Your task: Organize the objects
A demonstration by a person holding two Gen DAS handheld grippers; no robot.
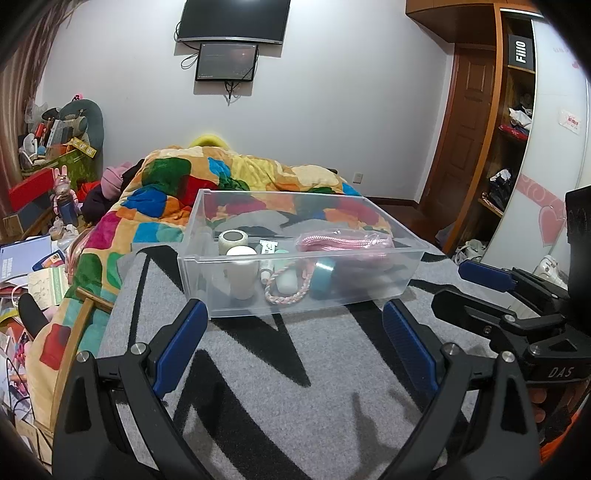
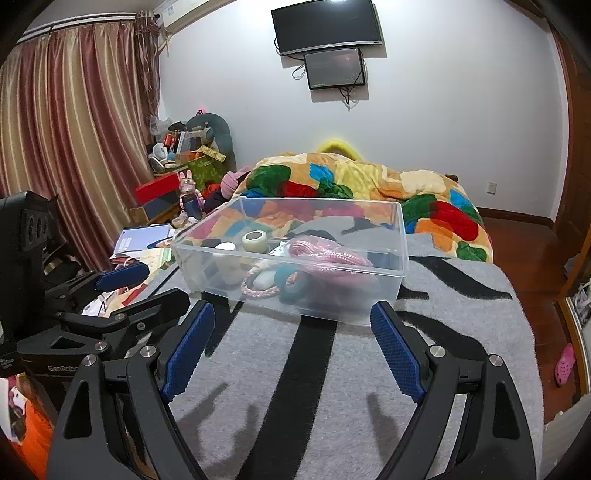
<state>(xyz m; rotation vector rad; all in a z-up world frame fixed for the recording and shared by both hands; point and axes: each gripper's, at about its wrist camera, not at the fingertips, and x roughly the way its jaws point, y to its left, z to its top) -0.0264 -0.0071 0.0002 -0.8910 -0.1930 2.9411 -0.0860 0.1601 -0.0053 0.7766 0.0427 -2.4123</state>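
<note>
A clear plastic bin [image 1: 207,280] [image 2: 399,225] stands on a grey blanket with black stripes [image 1: 295,369] [image 2: 314,369]. Inside lie a pink rope bundle [image 1: 343,242] [image 2: 325,254], a white bottle [image 1: 242,271], a tape roll [image 1: 233,240] [image 2: 255,240], a teal tape roll [image 1: 323,275] [image 2: 291,284] and a braided pink cord [image 1: 288,295] [image 2: 258,291]. My left gripper [image 1: 291,314] is open and empty, just in front of the bin. My right gripper [image 2: 291,314] is open and empty, also just before the bin. Each gripper shows at the edge of the other's view.
A colourful patchwork quilt [image 1: 177,192] [image 2: 369,181] is heaped behind the bin. Cluttered boxes, papers and toys [image 1: 48,206] [image 2: 177,184] fill the floor to the left. A wooden wardrobe [image 1: 506,147] stands at right. Screens hang on the far wall [image 1: 232,22].
</note>
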